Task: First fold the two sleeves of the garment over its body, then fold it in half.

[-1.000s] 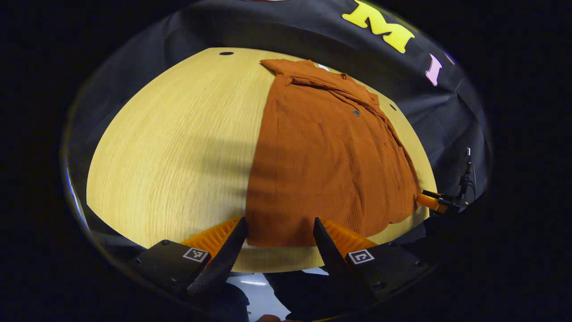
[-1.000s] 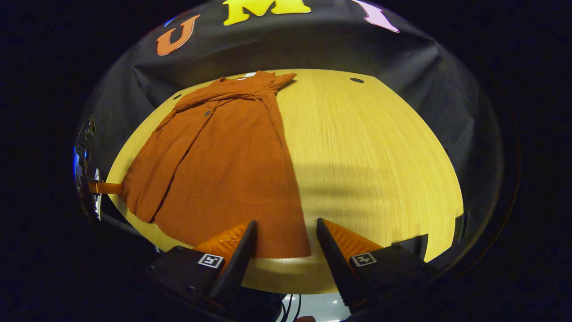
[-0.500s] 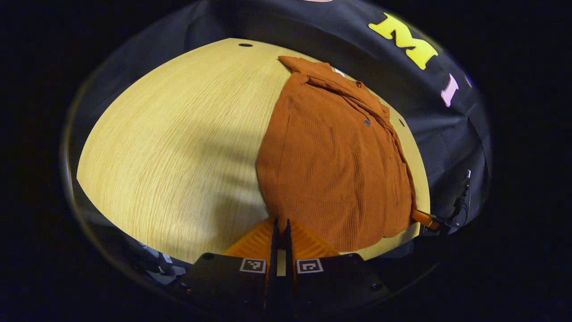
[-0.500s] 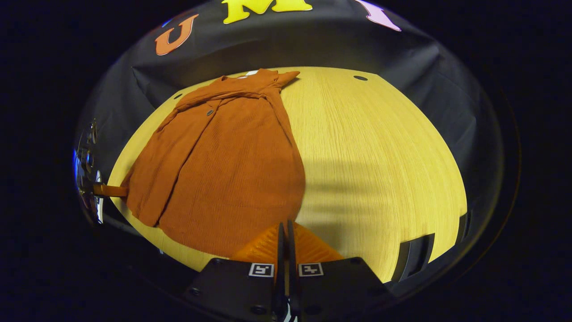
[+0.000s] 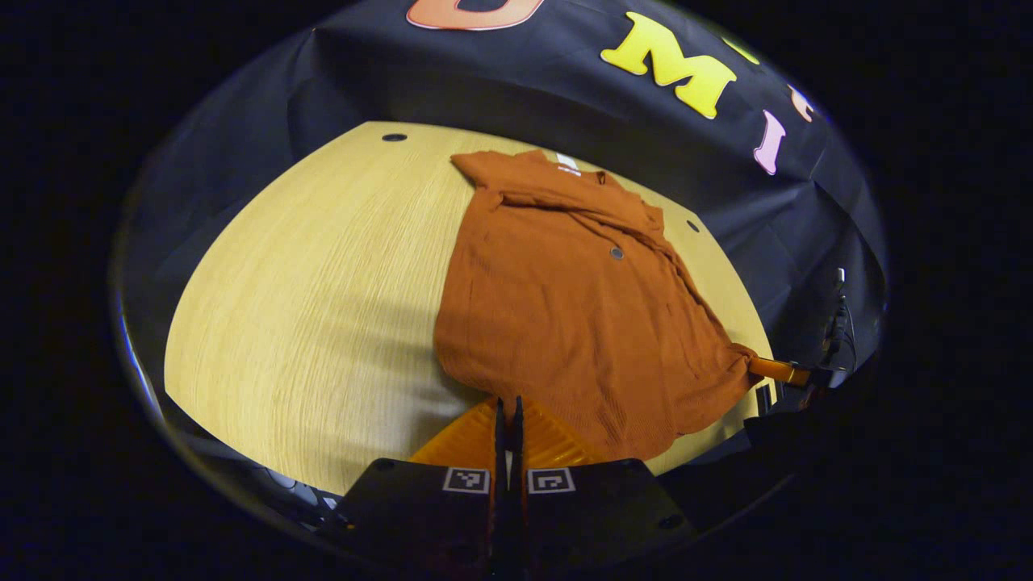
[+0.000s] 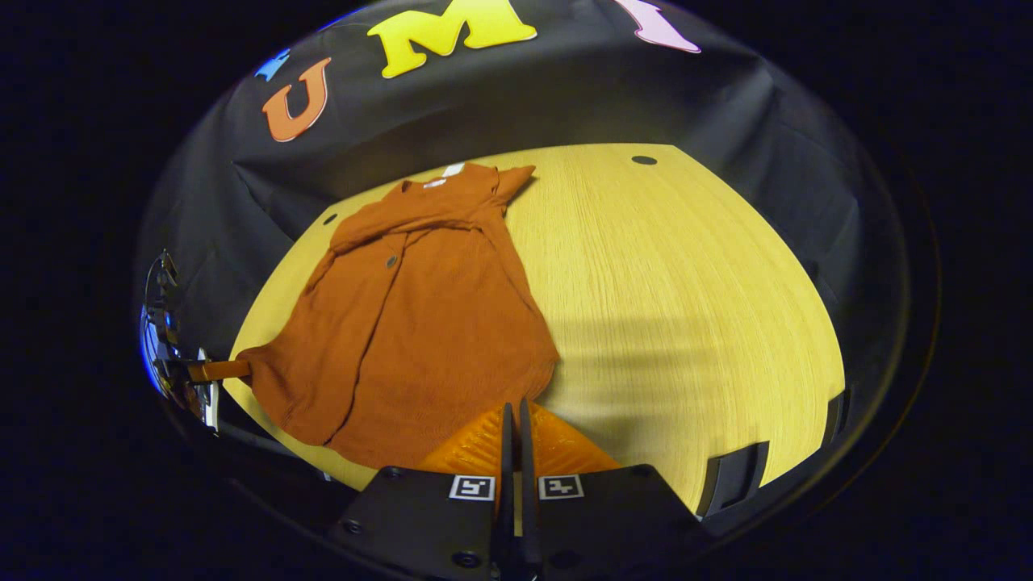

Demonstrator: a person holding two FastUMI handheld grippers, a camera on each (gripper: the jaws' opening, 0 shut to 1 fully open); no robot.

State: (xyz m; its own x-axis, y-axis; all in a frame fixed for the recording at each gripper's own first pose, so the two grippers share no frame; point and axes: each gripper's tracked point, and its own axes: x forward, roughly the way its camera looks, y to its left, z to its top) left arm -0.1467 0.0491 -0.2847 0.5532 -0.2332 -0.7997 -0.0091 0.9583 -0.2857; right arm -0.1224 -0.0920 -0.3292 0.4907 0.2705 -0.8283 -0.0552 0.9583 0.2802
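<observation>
A rust-orange garment (image 5: 565, 307) lies lengthwise on the wooden table (image 5: 307, 266), collar (image 5: 524, 169) at the far end, sleeves lying folded over its body. My left gripper (image 5: 507, 403) is shut on the near hem's left corner. The right gripper view shows that same gripper (image 6: 214, 371) with the cloth drawn to a point at its tip. My right gripper (image 6: 515, 407) is shut on the hem's right corner of the garment (image 6: 420, 323). In the left gripper view the right gripper (image 5: 779, 371) also pulls a pointed corner. The hem between them sags.
Small dark holes (image 5: 394, 137) (image 6: 644, 160) sit in the table top near its far edge. Bare wood (image 6: 686, 307) stretches on both sides of the garment. The table's front edge runs just under both grippers. Black cloth walls the booth behind.
Both grippers were open around the hem one second ago and have shut on its corners. Since then the corners have been drawn up into points and the hem has puckered.
</observation>
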